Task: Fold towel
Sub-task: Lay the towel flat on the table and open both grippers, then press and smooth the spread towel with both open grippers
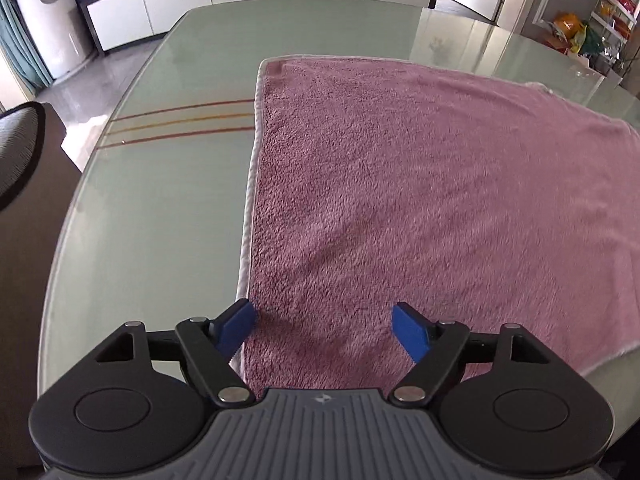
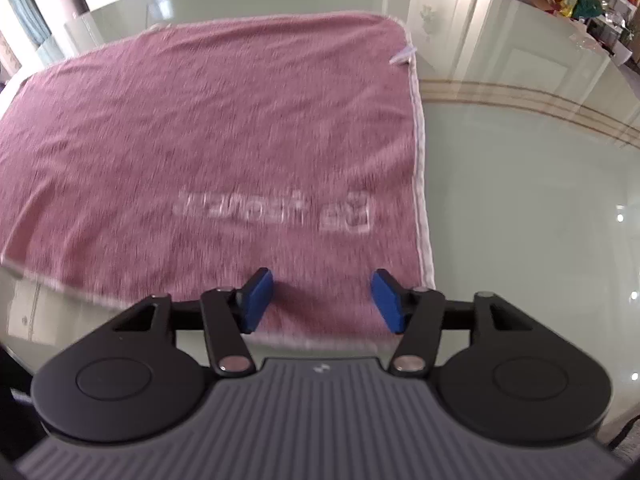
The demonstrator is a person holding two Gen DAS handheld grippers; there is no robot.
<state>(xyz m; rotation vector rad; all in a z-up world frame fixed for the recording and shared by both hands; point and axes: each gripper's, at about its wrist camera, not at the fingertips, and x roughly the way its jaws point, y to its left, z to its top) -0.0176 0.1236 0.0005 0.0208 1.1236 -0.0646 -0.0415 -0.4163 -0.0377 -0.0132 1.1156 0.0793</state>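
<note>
Left tool [image 1: 323, 330] spread wide, blue pads apart and pinching nothing, poised over the near left corner of the towel [image 1: 420, 200]; one pad just over the towel's white-bound left edge, the other over pink pile further in. Whether the pads touch the cloth cannot be told.

Right tool [image 2: 322, 300] likewise spread, nothing between the pads, poised above the towel [image 2: 224, 140] at its near edge, close to the near right corner.

Beyond both tools, the towel lies flat on the pale green glass worktop [image 1: 152, 200], stretched away toward the far side. White lettering [image 2: 276, 210] visible near the towel's near right part, blurred and unreadable. A small tag [image 2: 402, 56] sticks out at the towel's far right corner. Striped bands in the worktop run out from under the towel on either side.

Judged from this: towel laid out smooth, possibly one fold already made, though layers at the edges cannot be made out. No corner gripped yet. Left to do, seemingly: close both tools on the near corners, lift, carry over to the far edge, and square up.
</note>
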